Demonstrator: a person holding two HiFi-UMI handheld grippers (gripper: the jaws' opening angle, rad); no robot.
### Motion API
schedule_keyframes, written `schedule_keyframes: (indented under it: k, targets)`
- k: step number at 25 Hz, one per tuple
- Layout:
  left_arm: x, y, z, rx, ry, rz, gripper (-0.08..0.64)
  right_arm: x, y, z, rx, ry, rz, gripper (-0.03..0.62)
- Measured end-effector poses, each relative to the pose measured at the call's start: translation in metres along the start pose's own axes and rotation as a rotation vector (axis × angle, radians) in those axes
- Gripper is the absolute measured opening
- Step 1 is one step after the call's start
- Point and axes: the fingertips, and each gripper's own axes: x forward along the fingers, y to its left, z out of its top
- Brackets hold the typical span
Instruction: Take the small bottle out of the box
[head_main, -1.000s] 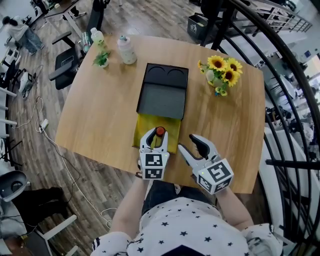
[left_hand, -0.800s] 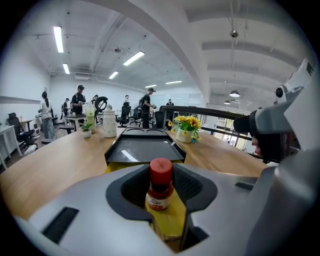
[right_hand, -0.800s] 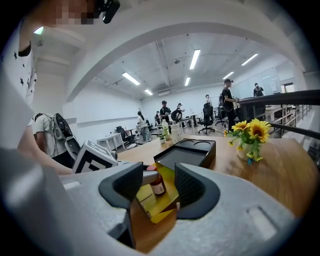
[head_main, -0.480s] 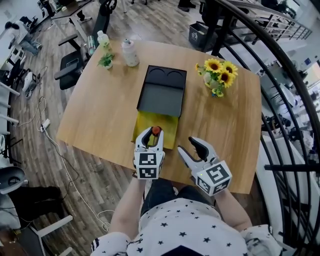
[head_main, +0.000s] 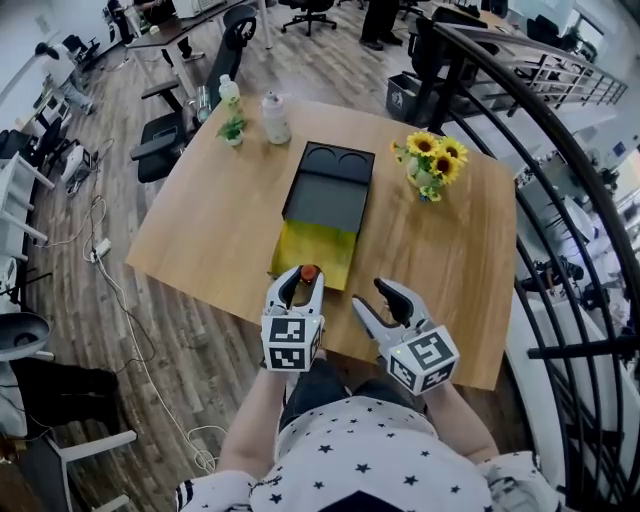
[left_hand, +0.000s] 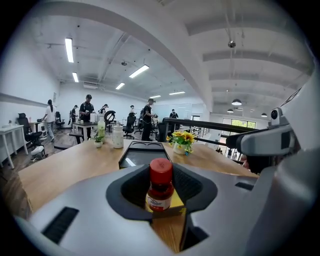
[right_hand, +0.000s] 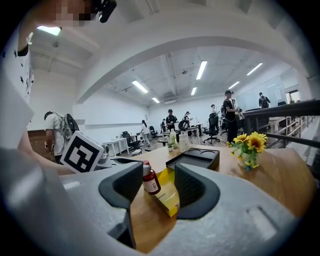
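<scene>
Jaws of the left gripper (head_main: 300, 282) are clenched on the small bottle (left_hand: 160, 190), held out of the box (head_main: 330, 195) at the near edge of the surface (head_main: 210, 230). The box's yellow tray (head_main: 312, 250) juts toward that edge from its black part, which has two round recesses at the far end. Jaws of the right gripper (head_main: 372, 298) stand released, nothing between them. The head view shows only the bottle's red cap. The left gripper view shows its label and the pads on its sides. The right gripper view shows it tilted beside the tray's near corner.
</scene>
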Motion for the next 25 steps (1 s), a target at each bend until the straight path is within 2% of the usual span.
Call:
schedule_keyframes:
  k: [12, 18, 25]
  targets:
    - [-0.086, -0.017, 0.001, -0.066, -0.086, 0.043, 0.135, -0.043, 0.039, -0.007, -0.036, -0.039, 0.015, 0.183]
    - [-0.136, -0.028, -0.002, -0.099, -0.146, 0.069, 0.135, -0.071, 0.054, -0.015, -0.035, -0.054, -0.010, 0.181]
    - [-0.185, -0.037, 0.006, -0.121, -0.223, 0.094, 0.133, -0.097, 0.062, -0.020, -0.051, -0.062, -0.053, 0.130]
